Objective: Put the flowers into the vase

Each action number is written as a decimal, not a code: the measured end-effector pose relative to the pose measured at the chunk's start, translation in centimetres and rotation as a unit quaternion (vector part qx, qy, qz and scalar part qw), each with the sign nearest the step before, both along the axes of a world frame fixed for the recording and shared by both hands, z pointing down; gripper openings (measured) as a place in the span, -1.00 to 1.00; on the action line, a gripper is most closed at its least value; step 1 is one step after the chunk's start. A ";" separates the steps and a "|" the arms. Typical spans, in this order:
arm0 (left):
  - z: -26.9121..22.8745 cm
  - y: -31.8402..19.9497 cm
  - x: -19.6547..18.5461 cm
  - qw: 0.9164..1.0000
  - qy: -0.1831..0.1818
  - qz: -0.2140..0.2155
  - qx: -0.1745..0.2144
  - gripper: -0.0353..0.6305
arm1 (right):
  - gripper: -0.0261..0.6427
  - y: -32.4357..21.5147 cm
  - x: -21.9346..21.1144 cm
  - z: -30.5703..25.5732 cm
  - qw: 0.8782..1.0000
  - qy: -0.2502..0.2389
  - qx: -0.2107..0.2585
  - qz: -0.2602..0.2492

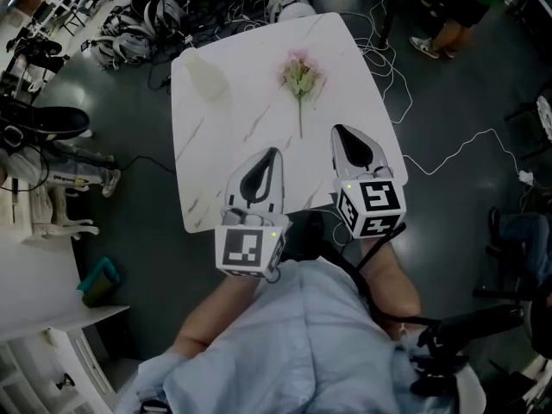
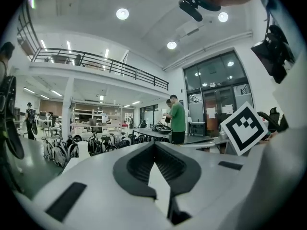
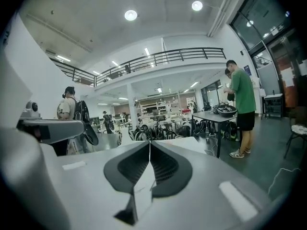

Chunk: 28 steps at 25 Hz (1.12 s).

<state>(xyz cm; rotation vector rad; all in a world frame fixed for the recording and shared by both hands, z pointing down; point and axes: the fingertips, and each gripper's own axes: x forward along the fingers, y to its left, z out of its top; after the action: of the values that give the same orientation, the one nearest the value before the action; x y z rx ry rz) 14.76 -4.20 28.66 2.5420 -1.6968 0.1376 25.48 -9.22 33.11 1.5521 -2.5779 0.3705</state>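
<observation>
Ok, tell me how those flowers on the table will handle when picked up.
The flowers probably weigh little: small pale blooms on a thin green stem. Gripped low on the stem, the blooms will likely droop or swing. Lying flat on the smooth marble table, they may slide when nudged.

Vase (image 1: 205,78) standing on table (image 1: 250,119), near far left corner. Flowers (image 1: 300,80) lying on table right of vase, well apart from it, heads toward far edge, stem pointing at near edge. Left gripper (image 1: 276,152) hanging over table's near part. Right gripper (image 1: 338,129) hanging to its right, near stem end. Backpacks (image 1: 155,11) lying beyond table's far edge. Cables (image 1: 448,145) trailing over floor right of table.
</observation>
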 end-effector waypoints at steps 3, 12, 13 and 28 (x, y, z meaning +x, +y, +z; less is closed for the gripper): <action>-0.5 -0.9 0.4 1.000 -0.005 -0.012 -0.004 -0.88 | -0.90 -1.5 0.2 -0.2 1.000 -0.003 0.002 -0.012; -0.5 -3.2 -2.2 0.998 -0.014 -0.053 -0.014 -0.88 | -0.89 -4.7 -2.0 0.4 0.999 -0.010 -0.011 -0.035; -0.5 -3.5 -2.3 0.998 -0.016 -0.053 -0.016 -0.88 | -0.89 -5.1 -2.2 0.4 0.999 -0.010 -0.012 -0.036; 5.0 -10.1 -4.7 0.997 0.005 -0.033 -0.075 -0.88 | -0.57 -12.7 -4.6 8.6 0.993 0.023 -0.115 -0.029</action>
<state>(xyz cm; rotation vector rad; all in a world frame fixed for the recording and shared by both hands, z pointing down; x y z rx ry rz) 10.08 -14.27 33.64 2.3734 -1.6943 0.2378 20.86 -21.96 41.72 1.3881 -2.4390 0.5949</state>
